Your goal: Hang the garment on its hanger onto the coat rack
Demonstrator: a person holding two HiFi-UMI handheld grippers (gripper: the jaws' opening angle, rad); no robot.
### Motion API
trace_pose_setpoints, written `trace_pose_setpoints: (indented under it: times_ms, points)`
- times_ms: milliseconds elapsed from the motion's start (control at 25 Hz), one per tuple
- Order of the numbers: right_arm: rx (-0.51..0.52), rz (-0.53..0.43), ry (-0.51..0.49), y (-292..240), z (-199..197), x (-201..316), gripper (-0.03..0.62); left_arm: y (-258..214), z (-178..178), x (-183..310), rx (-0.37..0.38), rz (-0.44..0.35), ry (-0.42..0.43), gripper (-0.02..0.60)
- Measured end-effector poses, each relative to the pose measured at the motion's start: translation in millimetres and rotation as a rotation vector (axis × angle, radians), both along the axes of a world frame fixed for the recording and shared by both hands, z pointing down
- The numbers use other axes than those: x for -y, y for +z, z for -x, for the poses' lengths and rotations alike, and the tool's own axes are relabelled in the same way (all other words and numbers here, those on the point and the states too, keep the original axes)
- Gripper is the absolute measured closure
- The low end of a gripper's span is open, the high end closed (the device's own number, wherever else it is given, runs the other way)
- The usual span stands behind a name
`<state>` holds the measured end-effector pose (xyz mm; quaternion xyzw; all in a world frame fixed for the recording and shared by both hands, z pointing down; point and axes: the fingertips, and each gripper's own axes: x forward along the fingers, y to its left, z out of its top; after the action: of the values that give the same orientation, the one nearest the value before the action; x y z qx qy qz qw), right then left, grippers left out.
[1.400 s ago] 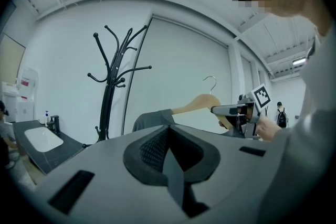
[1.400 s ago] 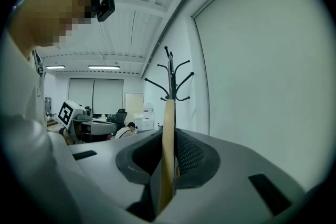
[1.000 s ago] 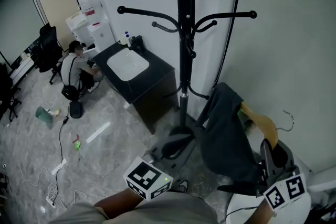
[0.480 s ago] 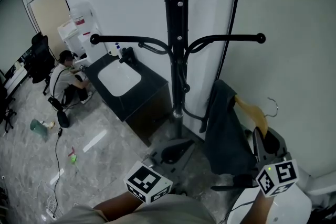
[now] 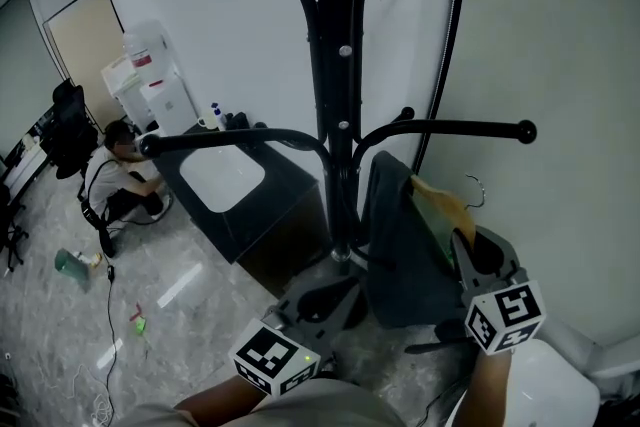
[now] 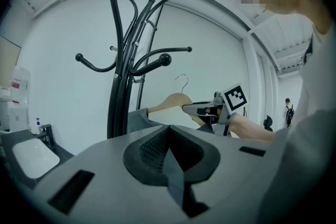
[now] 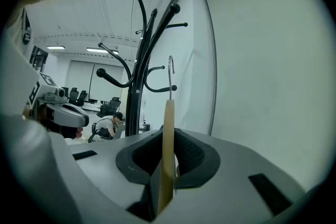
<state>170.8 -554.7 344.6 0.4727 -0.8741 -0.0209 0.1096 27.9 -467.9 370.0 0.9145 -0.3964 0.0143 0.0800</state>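
Hanger raised beside the coat rack in a white-walled room

The left gripper (image 6: 169, 157) is clenched on nothing. The right gripper (image 7: 164, 181) clamps the wooden hanger (image 7: 168, 128), and its dark garment (image 5: 395, 235) hangs just beside the black coat rack (image 5: 330, 65) above the grey marbled floor (image 5: 60, 335). Beyond stands a black counter (image 5: 285, 190) with a white sink (image 5: 222, 177). The dispenser (image 5: 150, 90) has a red label, unreadable.

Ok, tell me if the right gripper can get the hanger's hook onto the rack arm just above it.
Probably yes. The right gripper is shut on the hanger, whose hook sits just below that arm with open air between. The garment hangs lower, out of the way.
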Motion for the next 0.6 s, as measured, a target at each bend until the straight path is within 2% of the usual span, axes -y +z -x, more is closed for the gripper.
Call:
trace_pose_setpoints:
  times_ms: [360, 600]
  points:
    - [0.006, 0.015, -0.09, 2.2, 61.2, 64.9, 0.531, 1.9, 22.7, 29.4, 0.016, 0.003, -0.021, 0.577]
    - [-0.026, 0.032, -0.119, 11.3, 91.1, 89.1, 0.531, 3.0, 38.2, 40.1, 0.013, 0.009, -0.043, 0.577]
